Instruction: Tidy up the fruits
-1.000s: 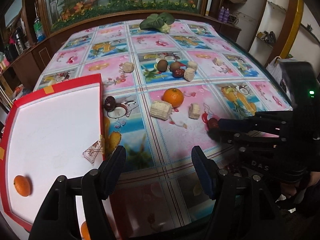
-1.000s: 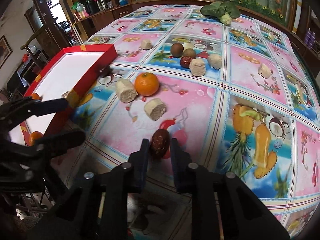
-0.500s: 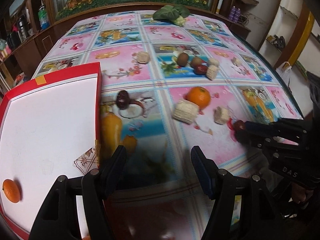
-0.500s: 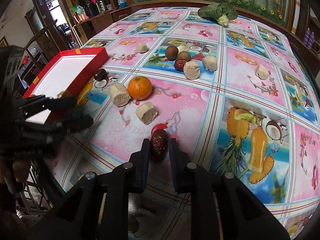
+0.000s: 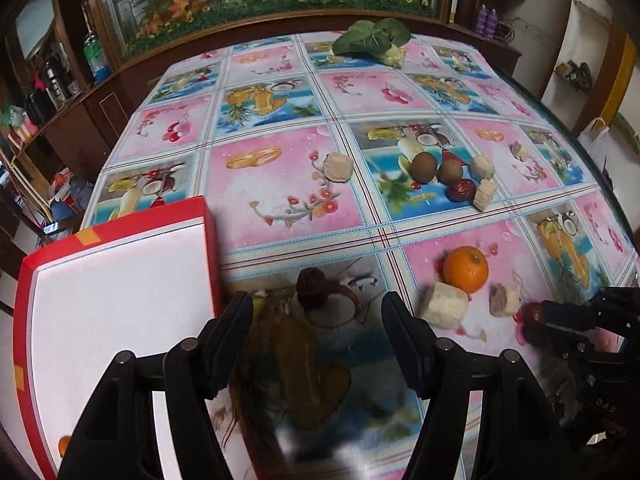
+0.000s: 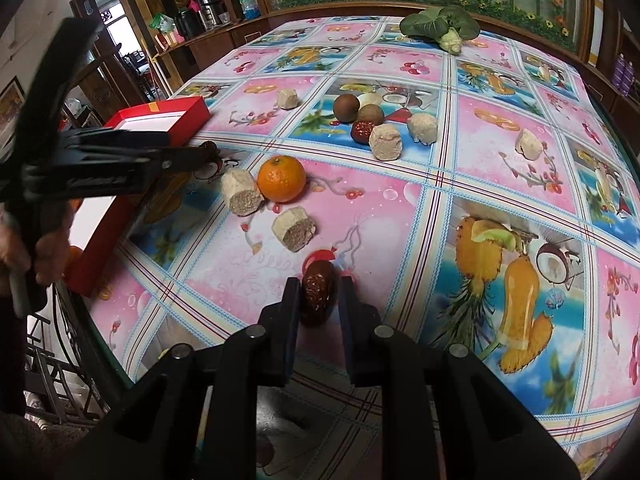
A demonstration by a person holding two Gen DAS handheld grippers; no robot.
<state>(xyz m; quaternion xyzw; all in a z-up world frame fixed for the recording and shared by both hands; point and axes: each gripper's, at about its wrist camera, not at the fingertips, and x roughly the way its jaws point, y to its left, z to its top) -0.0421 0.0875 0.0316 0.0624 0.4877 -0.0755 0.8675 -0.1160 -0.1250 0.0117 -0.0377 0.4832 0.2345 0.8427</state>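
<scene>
A dark red date (image 5: 312, 290) lies on the fruit-print tablecloth just right of the red tray (image 5: 211, 248). My left gripper (image 5: 316, 318) is open, and the date sits just ahead of the gap between its fingertips. My right gripper (image 6: 320, 296) is shut on a second dark date (image 6: 318, 294) low over the cloth. In the right wrist view my left gripper (image 6: 204, 155) reaches in beside the tray (image 6: 192, 114). An orange (image 5: 466, 270) lies between both grippers. A small orange (image 5: 64, 444) rests in the tray's near corner.
Pale cake chunks (image 5: 444, 310) lie by the orange and farther back. Two kiwis (image 5: 424, 166) and a red date (image 5: 462, 190) cluster mid-table. Leafy greens (image 5: 372, 42) sit at the far edge. A person's hand (image 6: 40, 252) holds the left gripper.
My left gripper has moved forward along the tray's edge, bringing the dark date up to its open fingertips. The right gripper has stayed shut on its date.
</scene>
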